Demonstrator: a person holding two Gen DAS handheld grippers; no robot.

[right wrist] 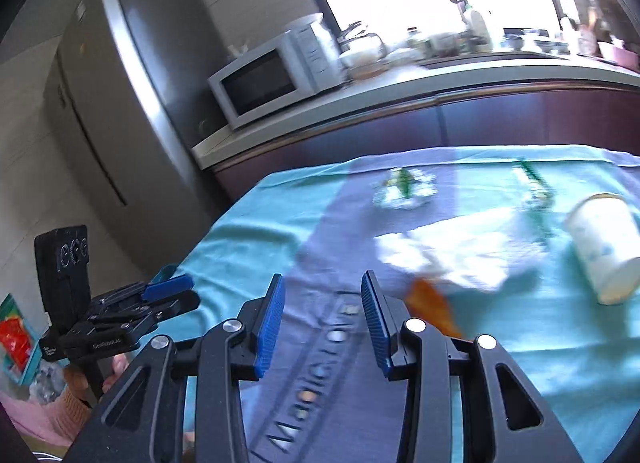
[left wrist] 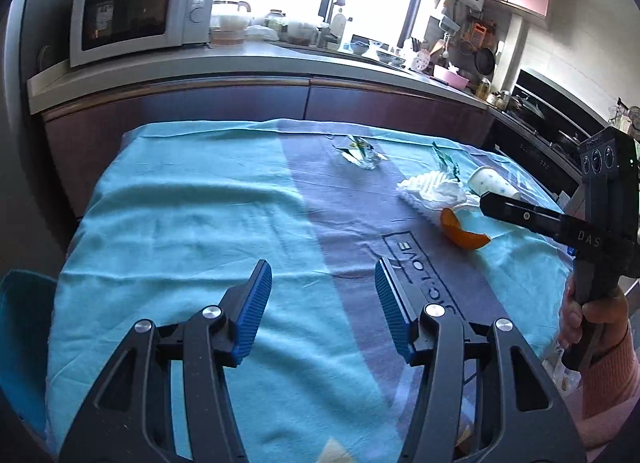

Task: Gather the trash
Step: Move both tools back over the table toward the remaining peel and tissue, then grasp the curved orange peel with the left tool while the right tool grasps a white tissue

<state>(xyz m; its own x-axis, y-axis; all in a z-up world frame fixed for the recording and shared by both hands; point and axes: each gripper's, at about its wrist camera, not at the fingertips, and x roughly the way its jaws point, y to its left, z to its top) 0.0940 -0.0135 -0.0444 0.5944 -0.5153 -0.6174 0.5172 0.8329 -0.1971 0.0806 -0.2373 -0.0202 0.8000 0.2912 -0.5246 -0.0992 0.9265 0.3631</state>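
Note:
Trash lies on a table under a turquoise and grey cloth (left wrist: pixel 192 207). An orange peel (left wrist: pixel 462 231), a crumpled white tissue (left wrist: pixel 434 189), a tipped paper cup (left wrist: pixel 494 182) and two clear wrappers (left wrist: pixel 360 153) (left wrist: pixel 446 159) sit at the far right. My left gripper (left wrist: pixel 322 307) is open and empty above the cloth's near middle. My right gripper (right wrist: pixel 322 323) is open and empty, with the peel (right wrist: pixel 430 305) just right of its fingers, the tissue (right wrist: pixel 448 255) and cup (right wrist: pixel 604 247) beyond. The right gripper shows side-on in the left wrist view (left wrist: pixel 496 203), above the peel.
A kitchen counter (left wrist: pixel 240 63) with a microwave (left wrist: pixel 140 15) runs behind the table. A stove (left wrist: pixel 540 123) stands at the right. A steel fridge (right wrist: pixel 128 103) stands at the left. A bin or bag with red items (right wrist: pixel 16 339) sits on the floor at left.

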